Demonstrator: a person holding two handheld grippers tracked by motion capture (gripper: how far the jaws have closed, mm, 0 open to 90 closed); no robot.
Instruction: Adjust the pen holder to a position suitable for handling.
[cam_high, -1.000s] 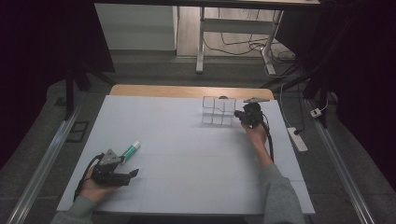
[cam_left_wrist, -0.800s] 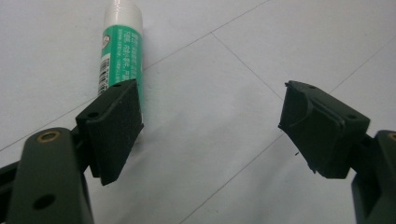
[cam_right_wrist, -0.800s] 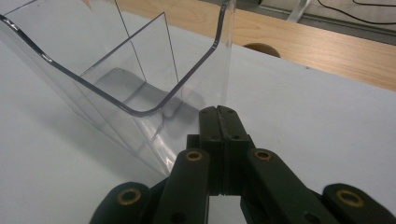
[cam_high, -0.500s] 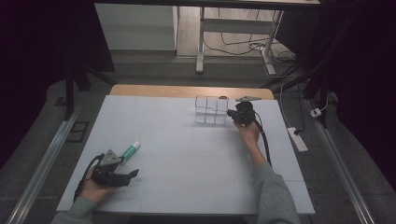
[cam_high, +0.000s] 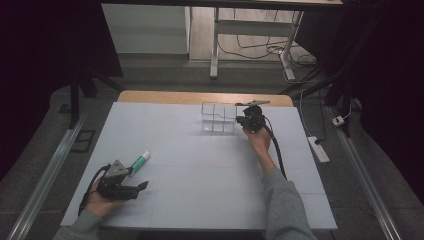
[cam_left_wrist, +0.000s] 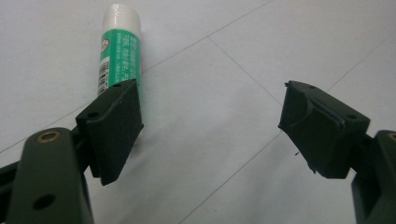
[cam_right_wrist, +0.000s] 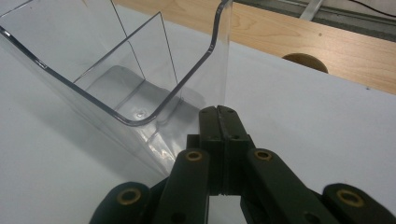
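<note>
A clear plastic organizer (cam_high: 218, 120) with several compartments stands at the far middle of the white table (cam_high: 200, 180). My right gripper (cam_high: 246, 121) is at its right side, shut on the organizer's thin side wall. In the right gripper view the jaws of my right gripper (cam_right_wrist: 218, 113) meet on that wall, and the organizer (cam_right_wrist: 107, 70) looks tilted. A green glue stick (cam_high: 140, 161) with a white cap lies near the front left. My left gripper (cam_high: 143, 185) rests open just in front of it. In the left gripper view the glue stick (cam_left_wrist: 119, 51) lies beyond the left jaw of my left gripper (cam_left_wrist: 210, 109), outside the gap.
A wooden strip (cam_high: 200, 97) runs along the table's far edge, with a round hole (cam_right_wrist: 306, 60) in it close to the organizer. A white power strip (cam_high: 318, 149) lies on the floor to the right. Metal rails flank the table.
My right gripper has moved left along the far side, and the clear organizer has slid left with it. The left gripper and the glue stick have stayed put.
</note>
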